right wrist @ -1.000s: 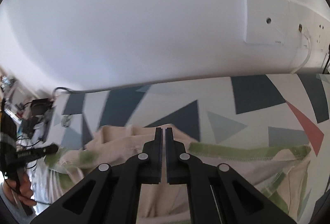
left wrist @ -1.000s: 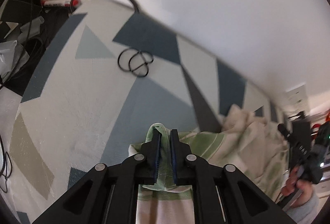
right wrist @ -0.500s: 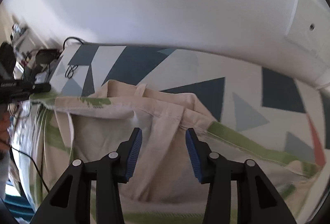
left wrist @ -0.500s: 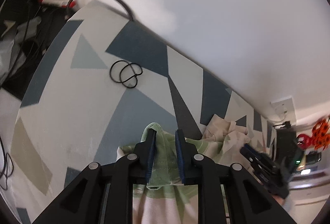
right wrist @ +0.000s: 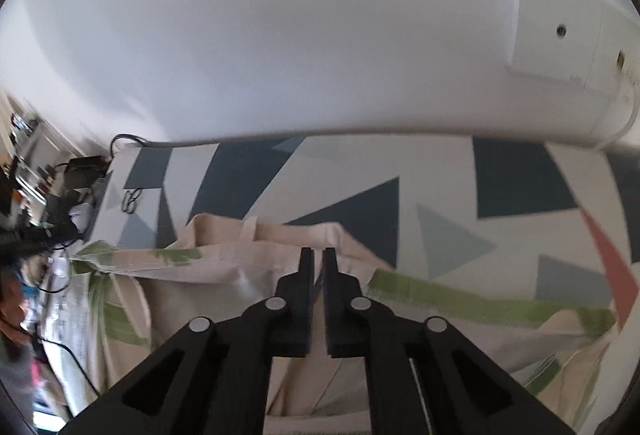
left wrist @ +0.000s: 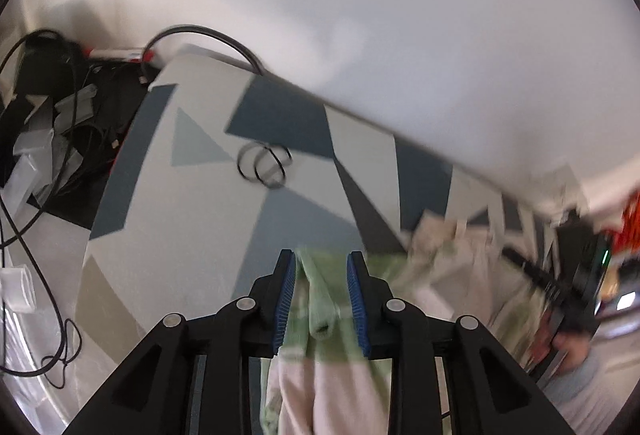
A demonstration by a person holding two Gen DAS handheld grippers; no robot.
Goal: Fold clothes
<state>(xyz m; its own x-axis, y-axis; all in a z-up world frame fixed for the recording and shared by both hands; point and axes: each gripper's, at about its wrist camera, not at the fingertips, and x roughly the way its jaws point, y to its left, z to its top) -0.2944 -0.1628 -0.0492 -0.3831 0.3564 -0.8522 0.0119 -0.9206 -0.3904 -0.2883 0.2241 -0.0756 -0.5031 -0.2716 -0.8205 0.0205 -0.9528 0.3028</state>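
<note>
The garment (right wrist: 224, 267) is matt cream woven cloth with green bands; the left gripper (left wrist: 321, 267) is matt black plastic with ribbed blue pads (left wrist: 287, 285); at twelve o'clock, a smooth matt wall (right wrist: 280, 35).

my left gripper (left wrist: 321, 263): matte black angular frame, triangular cut-outs, four round silver screws, ribbed blue pads (left wrist: 286, 299) lining both fingers | my right gripper (right wrist: 318, 259): same black frame, four silver screws, dark inner faces, thin pale line at lower right | sleeve (left wrist: 576, 387): light grey, lower right of left view
</note>
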